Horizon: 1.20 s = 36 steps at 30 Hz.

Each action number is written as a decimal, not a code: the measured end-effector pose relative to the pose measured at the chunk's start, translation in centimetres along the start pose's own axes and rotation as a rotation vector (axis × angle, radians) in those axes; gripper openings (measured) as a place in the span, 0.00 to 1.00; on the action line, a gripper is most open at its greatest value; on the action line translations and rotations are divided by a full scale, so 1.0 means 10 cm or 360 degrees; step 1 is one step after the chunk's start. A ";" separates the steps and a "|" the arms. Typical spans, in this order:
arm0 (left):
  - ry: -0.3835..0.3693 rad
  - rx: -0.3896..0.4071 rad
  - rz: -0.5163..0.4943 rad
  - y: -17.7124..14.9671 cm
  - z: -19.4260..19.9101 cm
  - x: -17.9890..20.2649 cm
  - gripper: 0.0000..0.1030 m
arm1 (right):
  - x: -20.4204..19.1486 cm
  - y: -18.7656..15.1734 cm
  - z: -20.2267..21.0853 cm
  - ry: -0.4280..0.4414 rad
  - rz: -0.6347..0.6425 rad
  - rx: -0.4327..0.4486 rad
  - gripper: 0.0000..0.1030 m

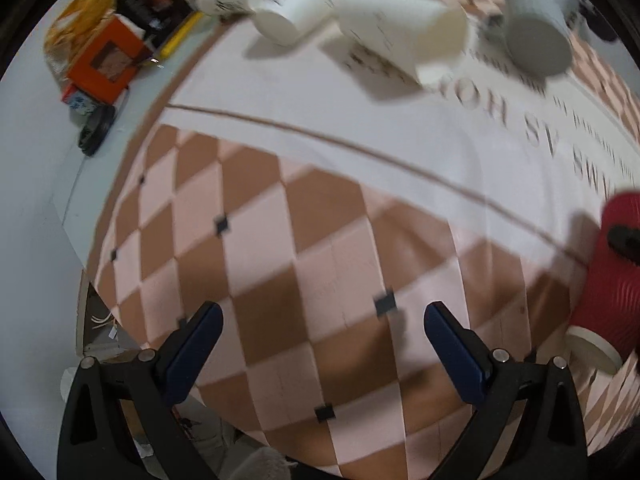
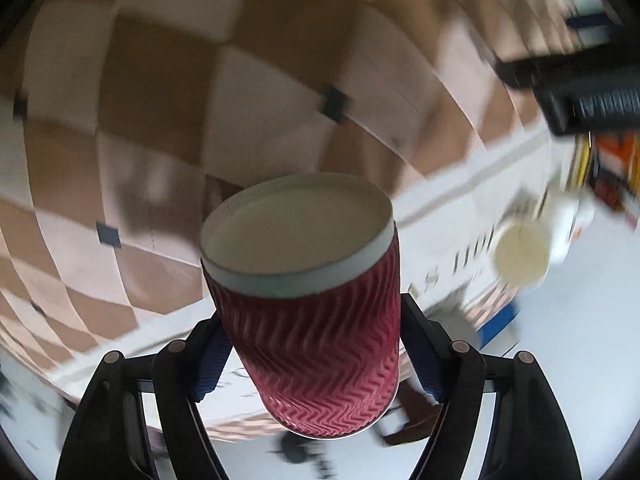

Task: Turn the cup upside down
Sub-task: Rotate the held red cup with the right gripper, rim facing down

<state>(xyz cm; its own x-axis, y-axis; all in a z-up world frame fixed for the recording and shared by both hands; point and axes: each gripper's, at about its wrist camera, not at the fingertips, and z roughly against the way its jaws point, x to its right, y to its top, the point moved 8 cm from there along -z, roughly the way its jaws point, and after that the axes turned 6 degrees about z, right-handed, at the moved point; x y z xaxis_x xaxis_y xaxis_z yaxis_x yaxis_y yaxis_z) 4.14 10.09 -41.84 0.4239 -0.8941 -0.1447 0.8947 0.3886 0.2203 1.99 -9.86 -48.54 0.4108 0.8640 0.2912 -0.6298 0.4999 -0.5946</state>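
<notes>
Red and ribbed, the cup (image 2: 316,312) sits between the fingers of the right gripper (image 2: 316,360), pinched across its corrugated sleeve with its pale base turned toward the lens and its mouth pointing back toward the handle. From the left wrist view the same cup (image 1: 612,276) hangs at the right edge of the checked mat (image 1: 280,240), a black finger across its side, clear of the surface or close to it; the blur makes contact hard to judge. The left gripper (image 1: 322,336) is spread wide with nothing between its blue pads, hovering over the near part of the mat.

Along the far edge of the mat lie several white cups (image 1: 360,12), some on their sides, and a grey cup (image 1: 536,36) near the far right corner.

My reading is that the turn is under way and the setting down remains. The risks: a paper wall squeezed this way can buckle, and the ribbed sleeve may slip round in the pads if the wrist rolls fast. Should the mouth land tilted, one part of the rim would touch first and the cup could tip over when released.
</notes>
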 end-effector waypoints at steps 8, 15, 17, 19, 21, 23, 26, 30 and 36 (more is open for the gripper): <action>0.0083 0.0109 0.0043 0.43 0.10 -0.17 1.00 | 0.27 -0.58 -0.18 0.0732 -0.1028 -0.0064 0.76; 0.0047 0.0120 0.0047 0.55 0.10 -0.14 1.00 | 0.24 -1.05 -0.51 0.1572 -0.1947 -0.0083 0.76; 0.0034 0.0116 0.0017 0.54 0.11 -0.06 1.00 | 0.17 -1.13 -0.58 0.1749 -0.2146 -0.0115 0.76; 0.0008 0.0107 -0.0014 0.53 0.10 0.01 1.00 | 0.05 -1.21 -0.66 0.1975 -0.2375 -0.0155 0.76; -0.0006 0.0098 -0.0047 0.50 0.09 0.09 1.00 | -0.07 -1.27 -0.72 0.2148 -0.2560 -0.0183 0.76; -0.0022 0.0087 -0.0067 0.48 0.08 0.14 1.00 | -0.15 -1.30 -0.75 0.2264 -0.2697 -0.0190 0.76; -0.0045 0.0065 -0.0106 0.45 0.06 0.24 1.00 | -0.27 -1.37 -0.78 0.2393 -0.2883 -0.0199 0.76; -0.0079 0.0064 -0.0145 0.43 0.08 0.32 1.00 | -0.38 -1.43 -0.73 0.2402 -0.2974 -0.0199 0.83; -0.0167 0.0052 -0.0151 0.41 0.11 0.41 1.00 | -0.35 -1.70 -0.67 0.2171 -0.3072 -0.0139 0.82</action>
<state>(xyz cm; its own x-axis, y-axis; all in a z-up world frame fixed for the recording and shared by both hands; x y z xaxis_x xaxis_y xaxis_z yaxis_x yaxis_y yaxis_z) 9.38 7.77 -40.49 0.3191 -0.9455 -0.0652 0.9242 0.2952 0.2422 15.63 -21.75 -44.45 0.3234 -0.9399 -0.1096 0.8590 0.3402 -0.3825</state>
